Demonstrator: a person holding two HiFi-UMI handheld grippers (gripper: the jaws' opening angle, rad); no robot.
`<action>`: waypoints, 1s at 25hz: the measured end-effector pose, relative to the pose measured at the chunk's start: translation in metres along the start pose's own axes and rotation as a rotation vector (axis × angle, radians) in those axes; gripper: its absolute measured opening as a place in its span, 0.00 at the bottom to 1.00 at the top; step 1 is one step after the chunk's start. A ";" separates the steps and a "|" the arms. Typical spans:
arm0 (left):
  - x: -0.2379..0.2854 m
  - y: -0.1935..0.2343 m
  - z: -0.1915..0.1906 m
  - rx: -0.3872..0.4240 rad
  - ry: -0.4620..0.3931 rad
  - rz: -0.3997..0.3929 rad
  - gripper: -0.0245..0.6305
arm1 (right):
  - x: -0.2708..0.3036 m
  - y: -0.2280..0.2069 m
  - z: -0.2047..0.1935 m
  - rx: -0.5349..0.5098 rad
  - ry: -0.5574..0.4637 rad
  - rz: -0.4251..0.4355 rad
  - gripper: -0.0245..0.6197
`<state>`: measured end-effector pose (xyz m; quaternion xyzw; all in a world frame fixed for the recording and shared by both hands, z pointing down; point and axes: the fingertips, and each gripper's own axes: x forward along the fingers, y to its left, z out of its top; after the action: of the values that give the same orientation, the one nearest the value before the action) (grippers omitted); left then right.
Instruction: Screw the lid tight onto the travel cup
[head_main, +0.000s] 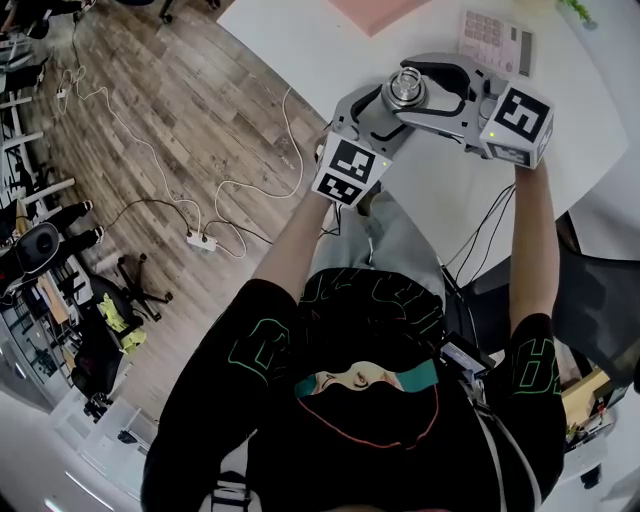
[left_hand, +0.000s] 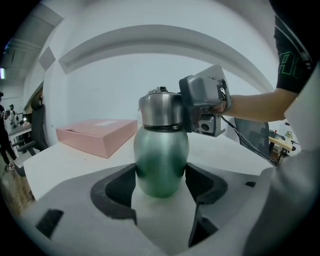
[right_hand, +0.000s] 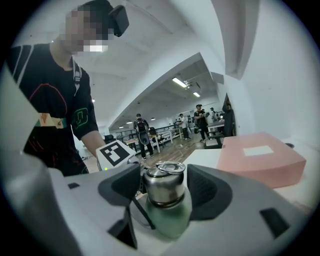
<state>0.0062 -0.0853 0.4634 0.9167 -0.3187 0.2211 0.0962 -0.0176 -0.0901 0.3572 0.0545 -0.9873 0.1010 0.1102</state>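
Note:
The travel cup has a green body and a steel lid with a ring on top. It stands upright above the white table. My left gripper is shut on the green body, a dark pad pressed to each side. My right gripper reaches in from the other side, its jaws wide around the lid, a narrow gap showing at each pad. From the head view the lid sits between both grippers, the left gripper below it and the right gripper coming from the right.
A flat pink box lies on the table beyond the cup. A keypad-like device lies near the far edge. Cables and a power strip run over the wooden floor at left. A dark chair stands at right.

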 end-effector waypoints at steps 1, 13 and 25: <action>0.000 -0.001 0.000 0.001 0.000 -0.001 0.53 | 0.000 0.001 0.001 0.003 0.003 0.020 0.48; 0.000 -0.001 -0.002 0.000 0.003 -0.006 0.53 | -0.003 0.001 0.002 -0.045 -0.108 -0.098 0.44; 0.000 0.002 -0.005 -0.002 0.005 -0.003 0.53 | -0.011 -0.001 0.001 -0.093 -0.258 -0.570 0.41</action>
<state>0.0038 -0.0853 0.4680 0.9165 -0.3172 0.2228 0.0985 -0.0072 -0.0901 0.3540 0.3364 -0.9416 0.0129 0.0102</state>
